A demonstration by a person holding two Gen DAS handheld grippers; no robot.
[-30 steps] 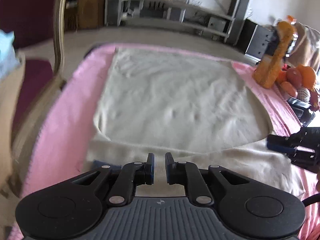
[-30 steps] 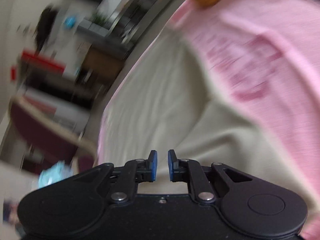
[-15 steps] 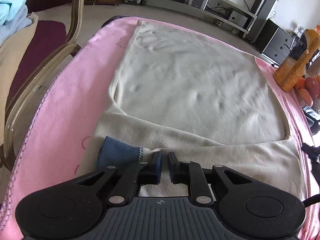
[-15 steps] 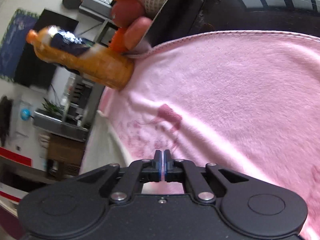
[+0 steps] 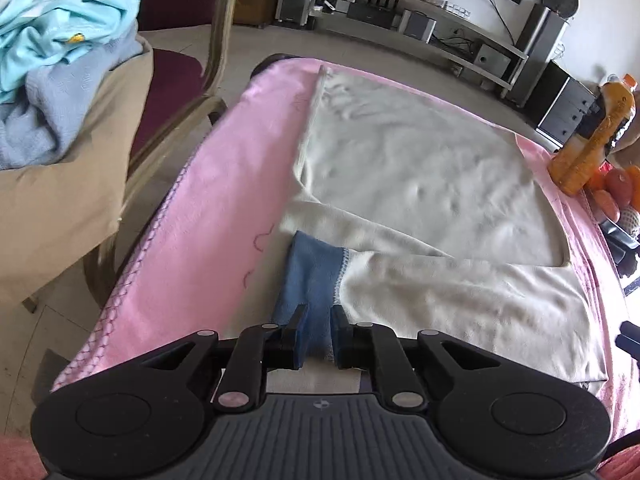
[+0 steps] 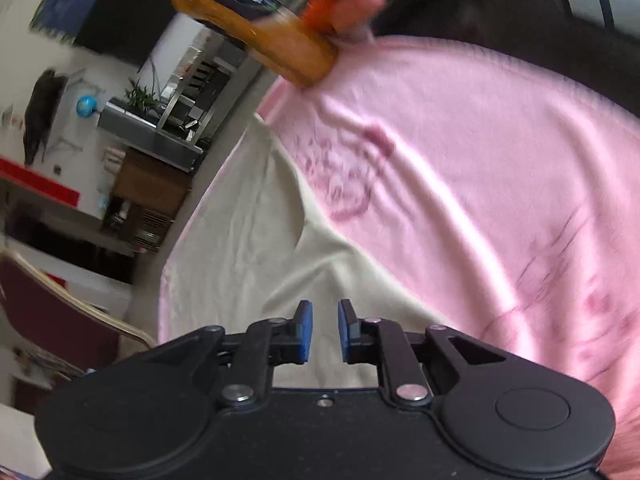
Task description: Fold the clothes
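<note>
My left gripper (image 5: 317,330) pinches the blue cuff (image 5: 312,280) of the cream garment (image 5: 420,184), which lies flat on the pink-covered bench (image 5: 224,208) with one sleeve folded across, while my right gripper (image 6: 324,330) hovers spread; further folds remain.

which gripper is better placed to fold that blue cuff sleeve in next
Left. The left gripper already straddles the blue cuff; the right gripper hangs open over plain cream cloth.

Bright, soft daylight fills both views with faint shadows. Fisheye bending curves the edges. The right wrist view is smeared with blur, especially the orange bottle (image 6: 256,26).
</note>
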